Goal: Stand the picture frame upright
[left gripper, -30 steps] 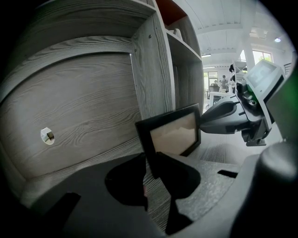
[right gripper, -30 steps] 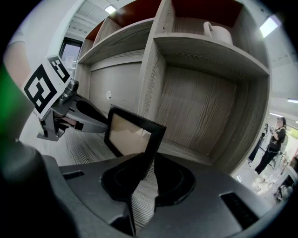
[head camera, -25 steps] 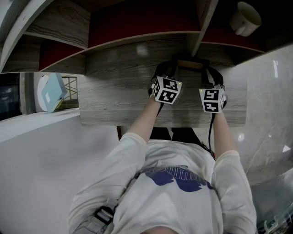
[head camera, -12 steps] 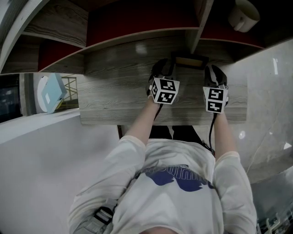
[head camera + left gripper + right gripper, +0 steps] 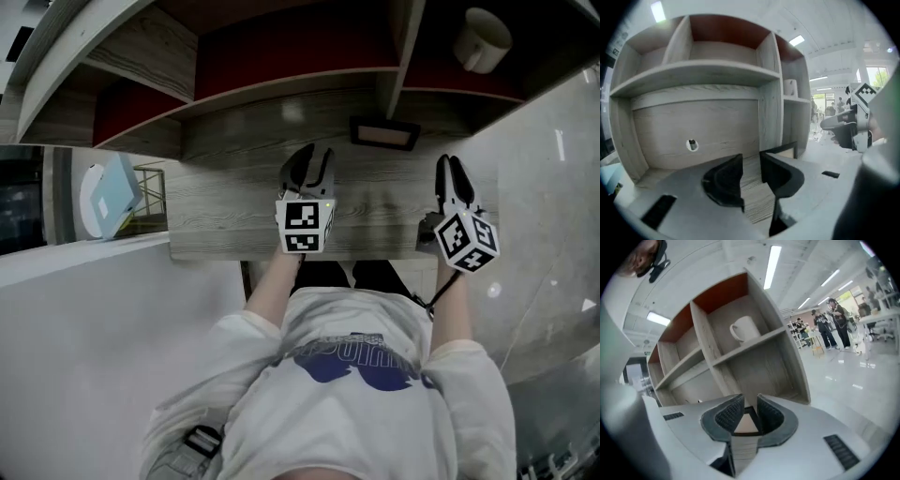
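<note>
one picture frame [image 5: 384,134], at 12 o'clock on the desk [image 5: 234,187], close to the foot of the shelf unit [image 5: 281,56] divider. it looks already upright, tan face towards the person, and nothing touches it. left gripper [image 5: 311,161] sits at about 7 o'clock from the frame, well clear, tongs moderately apart with only bare desk between them. right gripper [image 5: 449,173] is at about 4 o'clock from the frame, also clear. its tongs are narrow and opening, and the frame shows through the gap further off with no pads on it. handling guess: small, thin dark border, so probably light and stiff. the front may be glazed, so treat it as fragile and a bit slippery. it likely rests on a back prop and would tip from a push at the top. best hold looks like the two side edges of the border, one gripper each, or a pinch on the top edge, keeping off the face. counts: one frame, one mug [image 5: 481,39] on the upper shelf at 1 o'clock, two grippers, one desk, one shelf unit with several compartments. task looks about done.
</note>
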A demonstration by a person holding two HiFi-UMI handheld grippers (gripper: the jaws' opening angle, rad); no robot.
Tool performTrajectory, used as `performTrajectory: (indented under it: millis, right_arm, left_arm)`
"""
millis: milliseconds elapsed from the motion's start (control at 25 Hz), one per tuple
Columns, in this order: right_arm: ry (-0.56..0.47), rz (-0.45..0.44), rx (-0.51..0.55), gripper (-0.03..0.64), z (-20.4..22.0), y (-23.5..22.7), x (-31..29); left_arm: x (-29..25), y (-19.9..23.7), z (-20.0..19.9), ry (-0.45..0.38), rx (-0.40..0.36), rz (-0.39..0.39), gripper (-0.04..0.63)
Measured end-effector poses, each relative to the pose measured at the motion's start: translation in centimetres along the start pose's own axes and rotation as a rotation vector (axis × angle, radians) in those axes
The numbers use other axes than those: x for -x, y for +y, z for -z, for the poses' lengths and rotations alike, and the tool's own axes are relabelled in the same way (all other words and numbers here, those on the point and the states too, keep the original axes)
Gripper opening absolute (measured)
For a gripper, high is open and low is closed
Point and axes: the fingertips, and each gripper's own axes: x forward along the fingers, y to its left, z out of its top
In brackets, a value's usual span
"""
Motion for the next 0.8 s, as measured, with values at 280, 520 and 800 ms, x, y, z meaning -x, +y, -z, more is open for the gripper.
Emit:
performTrajectory:
  millis: [280,520,800]
  right_arm:
    - [-0.100,-0.041,0.074,0.043,-6.1,4.7,8.3]
    - [-0.134,-0.064,0.199,0.031,-8.4,8.8,12.2]
    - [-0.178,-0.105,0.232,0.020,-9.9,12.4,13.3]
  left_arm:
    - [11.0,1.0,-6.2,-0.147,0.062,0.022,0.105]
    - [16.2,3.4,-10.7,-0.254,0.102,-0.041,0.083]
    - [18.0,3.2,-14.5,-0.355,0.093,-0.026,0.055]
